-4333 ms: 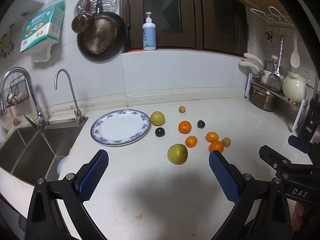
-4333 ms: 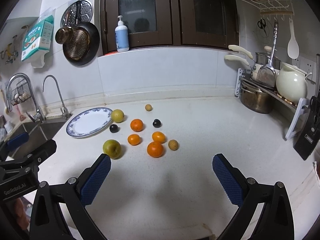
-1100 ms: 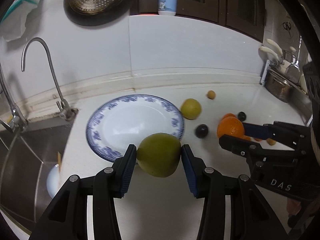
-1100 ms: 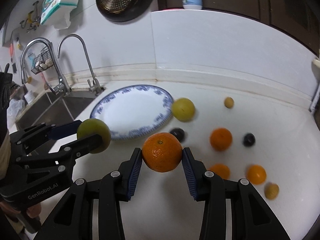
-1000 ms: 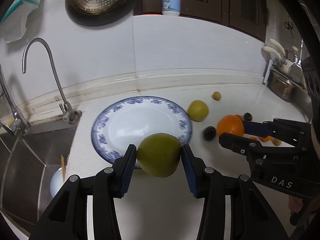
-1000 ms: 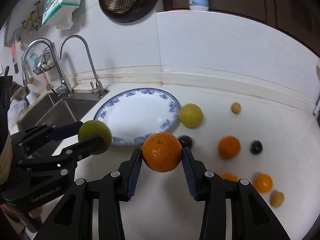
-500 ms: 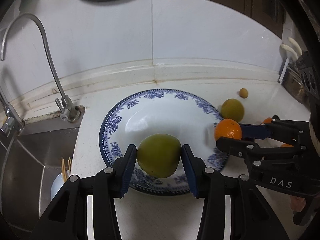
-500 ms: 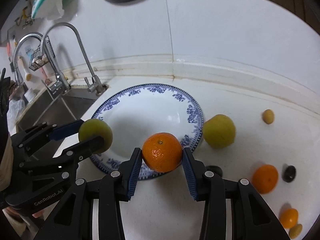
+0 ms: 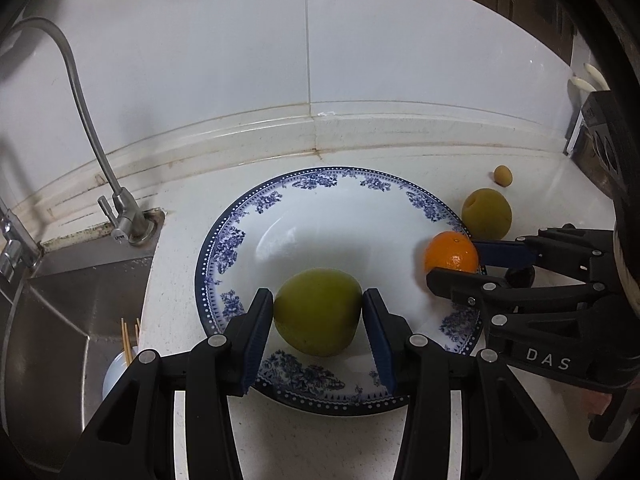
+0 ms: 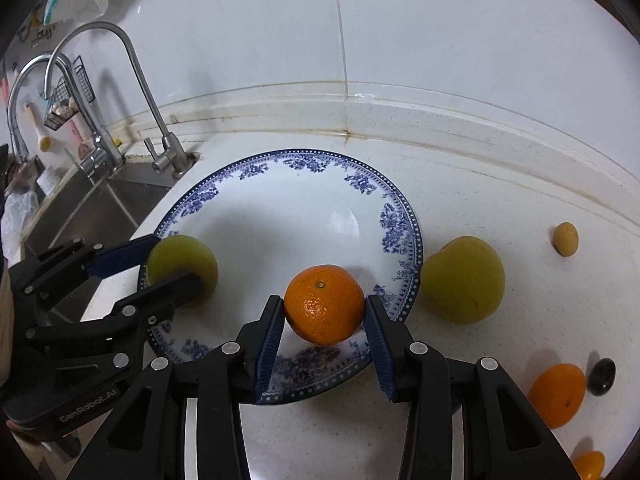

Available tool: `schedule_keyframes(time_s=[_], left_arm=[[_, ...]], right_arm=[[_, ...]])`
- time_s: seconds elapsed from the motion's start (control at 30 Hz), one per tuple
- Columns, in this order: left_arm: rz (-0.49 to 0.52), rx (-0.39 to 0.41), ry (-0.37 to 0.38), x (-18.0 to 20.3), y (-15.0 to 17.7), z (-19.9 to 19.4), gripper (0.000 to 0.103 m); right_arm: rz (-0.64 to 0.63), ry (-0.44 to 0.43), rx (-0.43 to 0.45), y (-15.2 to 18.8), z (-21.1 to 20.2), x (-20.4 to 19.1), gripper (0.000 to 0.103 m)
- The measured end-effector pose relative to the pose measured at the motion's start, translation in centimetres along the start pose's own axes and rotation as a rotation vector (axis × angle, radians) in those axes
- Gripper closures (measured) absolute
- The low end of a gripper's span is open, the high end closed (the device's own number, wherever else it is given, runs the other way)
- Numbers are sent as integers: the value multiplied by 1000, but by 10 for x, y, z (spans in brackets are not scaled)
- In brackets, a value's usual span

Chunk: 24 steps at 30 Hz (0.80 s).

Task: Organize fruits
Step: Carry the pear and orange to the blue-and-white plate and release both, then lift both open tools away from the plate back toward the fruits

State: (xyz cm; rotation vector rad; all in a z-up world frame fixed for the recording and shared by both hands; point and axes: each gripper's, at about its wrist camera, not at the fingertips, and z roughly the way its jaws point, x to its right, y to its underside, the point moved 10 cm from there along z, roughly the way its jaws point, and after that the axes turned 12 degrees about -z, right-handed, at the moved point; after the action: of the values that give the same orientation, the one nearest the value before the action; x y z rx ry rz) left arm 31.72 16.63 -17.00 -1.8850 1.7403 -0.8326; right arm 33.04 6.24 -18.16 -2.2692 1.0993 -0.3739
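Note:
My left gripper (image 9: pixel 318 322) is shut on a green fruit (image 9: pixel 318 312) over the near part of the blue-and-white plate (image 9: pixel 320 176). It also shows in the right wrist view (image 10: pixel 182 260). My right gripper (image 10: pixel 324 320) is shut on an orange (image 10: pixel 324 304) over the plate's near right rim (image 10: pixel 400 216). The orange also shows in the left wrist view (image 9: pixel 452 252). The plate bears no loose fruit.
A yellow-green fruit (image 10: pixel 462 280) lies on the counter just right of the plate. A small tan fruit (image 10: pixel 565 239), an orange (image 10: pixel 556 394), a dark fruit (image 10: pixel 602 376) and another orange (image 10: pixel 588 464) lie farther right. A faucet (image 9: pixel 120 220) and sink (image 9: pixel 48 308) are to the left.
Both grippers have moved forward with their fruits, from short of the plate to over it. The plate now looks larger and closer in both views.

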Motion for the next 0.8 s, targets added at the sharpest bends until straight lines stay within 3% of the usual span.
schedule_keyframes(time_s=[0.1,0.2,0.47,0.8], left_arm=[[-2,-3,4,-1,-1,0,56],[-9,17,0,-1,-5,-5,44],[-36,56,-11,-1,-5,-35,40],[-87,109,61,34,3,-90,30]], right_arm=[[-8,0,-2,0,0,0,61],[-7,-1,-1,1,-1,-1,61],[-15,17,69,-2,-26,-3,57],[49,53,150,15,-86,2,53]])
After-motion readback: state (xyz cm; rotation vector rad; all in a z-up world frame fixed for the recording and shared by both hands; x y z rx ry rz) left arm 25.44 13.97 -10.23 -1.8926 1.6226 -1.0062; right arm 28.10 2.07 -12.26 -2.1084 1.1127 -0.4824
